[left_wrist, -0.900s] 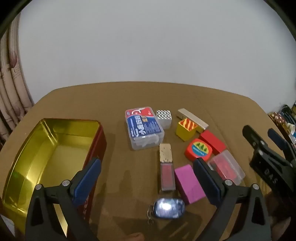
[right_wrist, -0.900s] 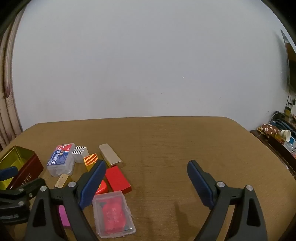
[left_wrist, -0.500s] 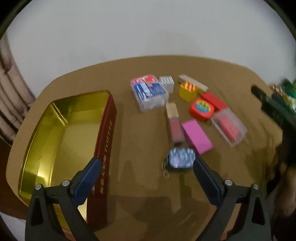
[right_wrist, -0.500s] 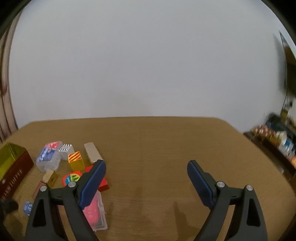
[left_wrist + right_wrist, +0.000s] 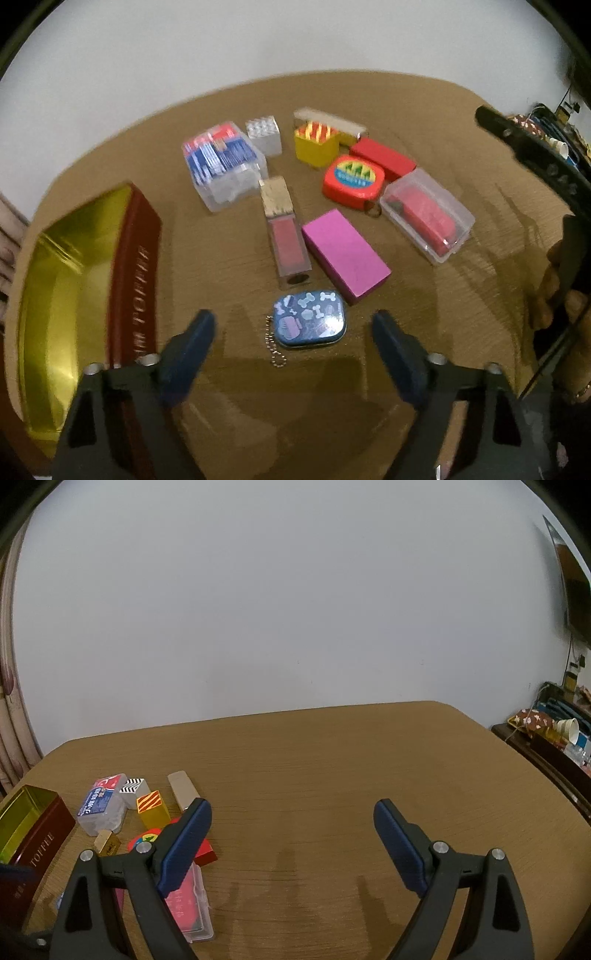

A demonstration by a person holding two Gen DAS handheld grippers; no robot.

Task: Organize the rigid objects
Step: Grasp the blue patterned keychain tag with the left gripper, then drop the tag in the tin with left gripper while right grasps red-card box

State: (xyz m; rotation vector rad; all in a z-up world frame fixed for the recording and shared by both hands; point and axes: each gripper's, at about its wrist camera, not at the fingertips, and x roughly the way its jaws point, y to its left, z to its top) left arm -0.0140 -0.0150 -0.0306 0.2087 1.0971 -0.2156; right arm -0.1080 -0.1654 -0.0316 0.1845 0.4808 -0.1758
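Gold-lined red rectangular tin [image 5: 66, 295] at table's left edge holds nothing; every item, including blue oval keychain tin [image 5: 310, 323], lies outside; left gripper [image 5: 291, 332] and right gripper [image 5: 291, 827] both spread wide, gripping nothing.

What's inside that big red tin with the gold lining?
The visible inside of the red tin shows only bare gold lining; no object is seen in it. Its nearest corner is hidden behind the left gripper, so that part cannot be checked.
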